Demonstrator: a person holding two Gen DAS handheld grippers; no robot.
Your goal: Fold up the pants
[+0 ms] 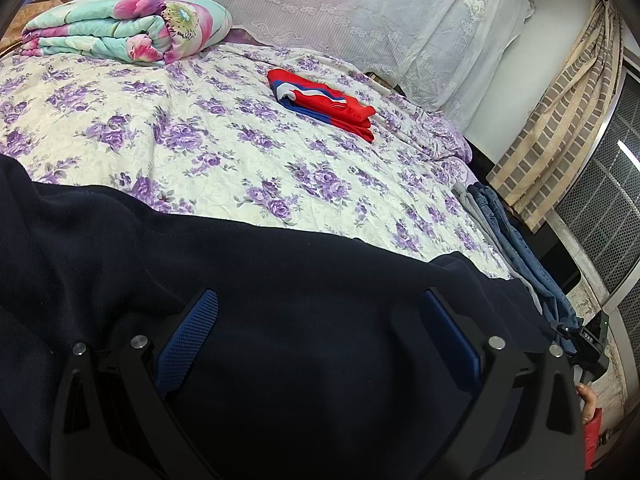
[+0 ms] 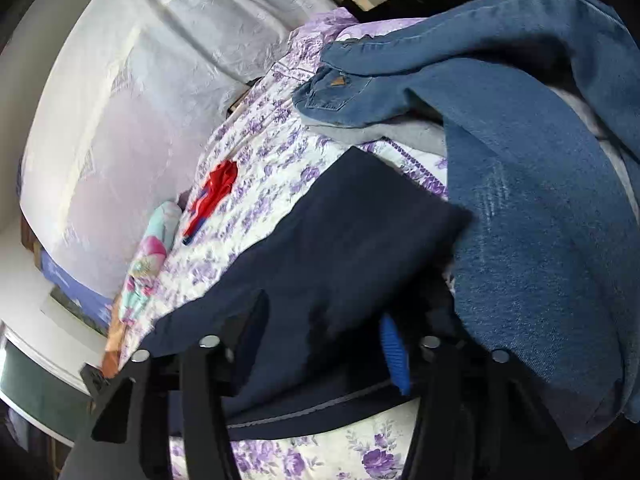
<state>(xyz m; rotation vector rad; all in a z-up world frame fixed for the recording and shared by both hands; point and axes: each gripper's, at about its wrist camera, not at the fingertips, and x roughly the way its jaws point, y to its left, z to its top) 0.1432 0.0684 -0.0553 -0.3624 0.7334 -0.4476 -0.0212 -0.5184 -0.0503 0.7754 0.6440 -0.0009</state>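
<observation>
Dark navy pants (image 1: 260, 280) spread across the near part of the bed. My left gripper (image 1: 320, 332) hovers low over them, open wide, its blue pads (image 1: 188, 340) on either side of flat cloth. In the right wrist view a folded end of the navy pants (image 2: 352, 240) lies across my right gripper (image 2: 324, 340). The cloth covers the left finger, and the blue right pad (image 2: 394, 356) shows bare with a dark gap beside it. The jaws stand apart, so I read this gripper as open with cloth between the fingers.
Blue jeans (image 2: 540, 220) lie heaped at the bed's right side over a grey garment (image 2: 400, 136). Folded red and blue clothing (image 1: 324, 104) and a rolled floral quilt (image 1: 120, 28) rest farther back on the purple-flowered sheet (image 1: 180, 140). A curtain (image 1: 560, 120) hangs to the right.
</observation>
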